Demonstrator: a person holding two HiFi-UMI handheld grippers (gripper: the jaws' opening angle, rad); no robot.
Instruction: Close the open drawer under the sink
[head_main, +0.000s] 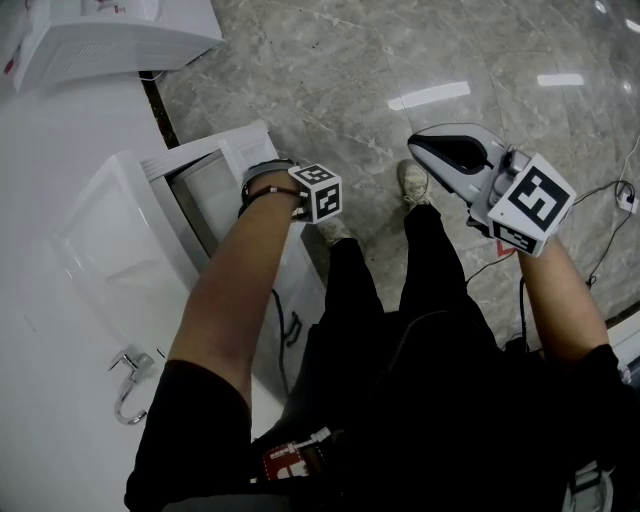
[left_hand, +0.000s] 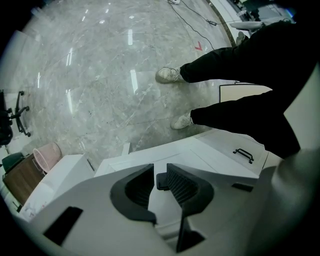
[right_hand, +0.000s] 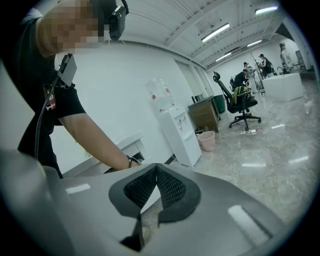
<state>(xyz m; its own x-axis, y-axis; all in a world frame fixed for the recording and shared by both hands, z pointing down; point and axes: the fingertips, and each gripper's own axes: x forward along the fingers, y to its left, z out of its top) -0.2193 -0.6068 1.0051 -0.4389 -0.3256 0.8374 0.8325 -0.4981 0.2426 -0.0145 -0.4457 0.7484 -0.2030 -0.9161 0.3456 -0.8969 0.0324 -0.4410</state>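
Observation:
The white drawer (head_main: 205, 160) under the sink (head_main: 100, 260) stands pulled out toward my legs. My left arm reaches down to its front, and only that gripper's marker cube (head_main: 318, 192) shows in the head view. In the left gripper view, my left gripper (left_hand: 159, 180) has its jaws drawn narrow around a small black drawer handle (left_hand: 161, 181) on the white drawer front (left_hand: 150, 161). My right gripper (head_main: 415, 144) hangs in the air to the right over the floor, away from the cabinet. Its jaws (right_hand: 156, 171) meet at the tips with nothing between them.
A chrome faucet (head_main: 128, 385) sits at the sink's near edge. A lower cabinet front carries another black handle (left_hand: 243, 155). My shoes (head_main: 413, 183) stand close to the drawer. A white water dispenser (right_hand: 175, 130), a pink bin (right_hand: 206, 141) and floor cables (head_main: 610, 200) lie around.

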